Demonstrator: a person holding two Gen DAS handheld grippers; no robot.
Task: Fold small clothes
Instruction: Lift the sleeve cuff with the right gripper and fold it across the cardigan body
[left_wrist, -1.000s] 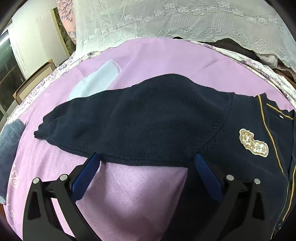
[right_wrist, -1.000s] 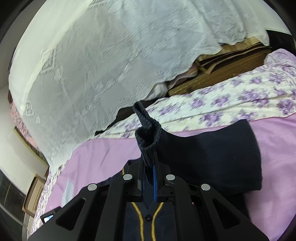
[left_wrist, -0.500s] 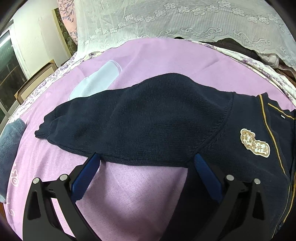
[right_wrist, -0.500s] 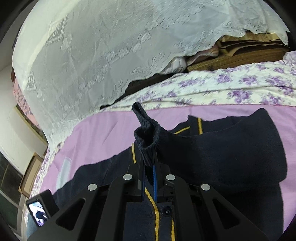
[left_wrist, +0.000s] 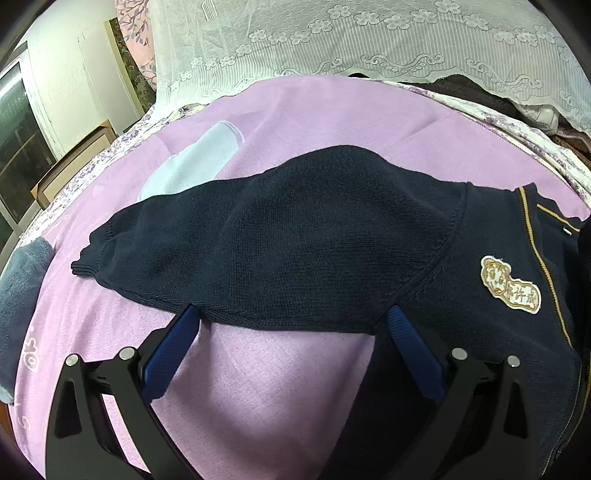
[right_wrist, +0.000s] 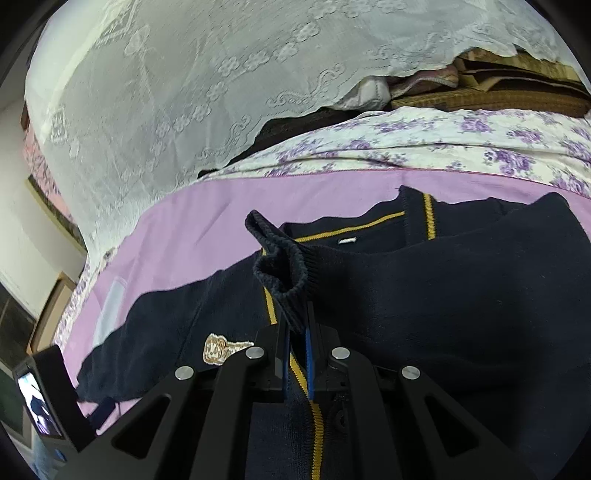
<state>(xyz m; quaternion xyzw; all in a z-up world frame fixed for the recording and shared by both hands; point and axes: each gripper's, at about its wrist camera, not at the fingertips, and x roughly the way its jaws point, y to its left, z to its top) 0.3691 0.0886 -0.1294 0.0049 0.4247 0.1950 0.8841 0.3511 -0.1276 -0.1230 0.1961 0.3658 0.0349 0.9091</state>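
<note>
The cardigan (left_wrist: 332, 236) carries an embroidered cream badge (left_wrist: 511, 291) on its chest, at the right of the left wrist view; it holds brown characters, too small and distorted to read. At the near left edge, the pink blanket (left_wrist: 295, 387) shows part of a white print that looks like "03" (left_wrist: 29, 354), cut off and uncertain.

- a bed is covered by a lilac sheet (left_wrist: 332, 122), with a purple-flowered white cloth (right_wrist: 443, 136) laid along its far edge.
- a white lace curtain (left_wrist: 369, 37) is hung behind the bed.
- a white wall (left_wrist: 74, 66) and a dark window (left_wrist: 18, 122) are seen at the left.
- a wooden frame (left_wrist: 70, 162) is propped below the wall.
</note>
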